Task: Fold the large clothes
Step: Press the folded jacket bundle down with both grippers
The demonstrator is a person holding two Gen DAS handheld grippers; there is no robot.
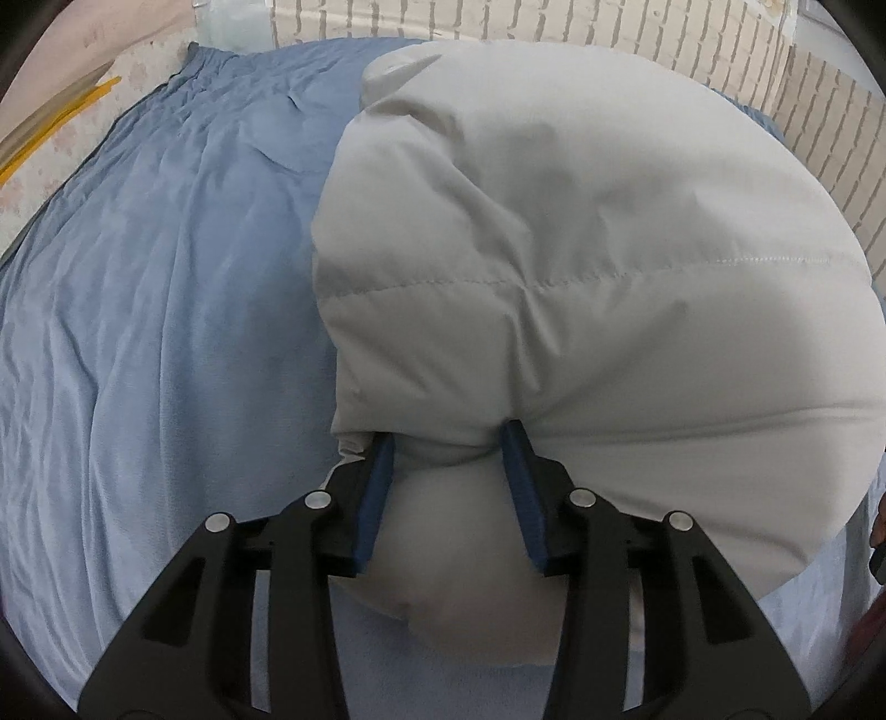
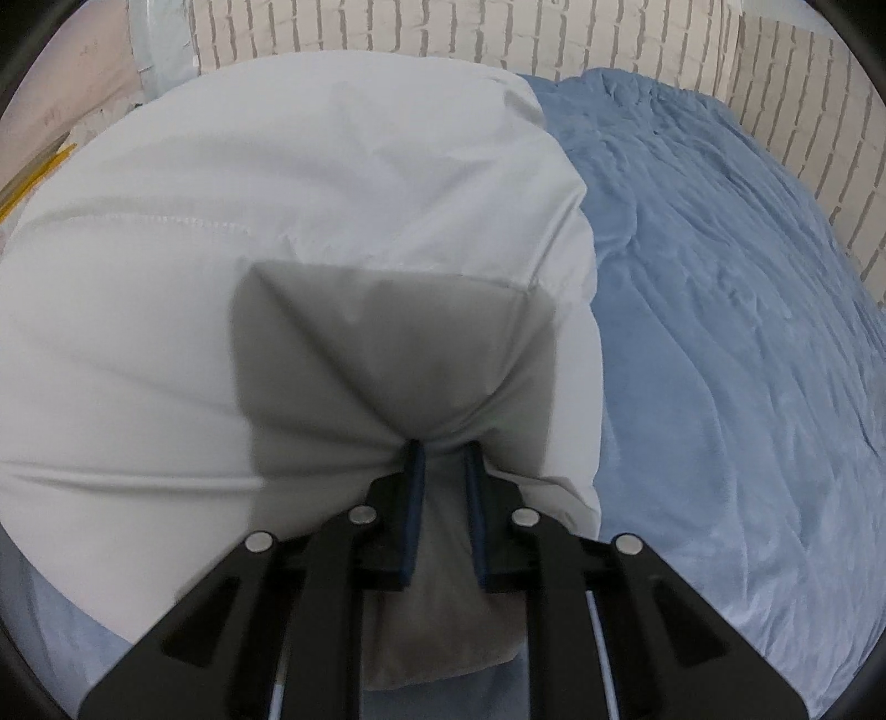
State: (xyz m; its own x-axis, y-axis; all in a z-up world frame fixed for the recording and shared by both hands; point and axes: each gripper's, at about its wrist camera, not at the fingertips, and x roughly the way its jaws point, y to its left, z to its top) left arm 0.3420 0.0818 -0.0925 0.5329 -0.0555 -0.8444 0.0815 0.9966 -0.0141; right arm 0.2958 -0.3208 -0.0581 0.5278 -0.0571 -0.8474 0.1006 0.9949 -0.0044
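Now | left gripper (image 1: 448,437) clamps padded white jacket (image 1: 554,266) edge | right gripper (image 2: 443,451) clamps it too | jacket ahead on blue sheet (image 1: 166,332)

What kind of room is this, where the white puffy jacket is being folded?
Most likely a bedroom. The jacket lies on a wide, soft surface covered by a rumpled blue sheet, which looks like a bed, set against a pale brick-pattern wall. Both grippers pinch the jacket's near edge.

Light: soft, even — shadow: gripper's block on jacket (image 2: 387,354) | edges: fisheye-bent, dark vignette
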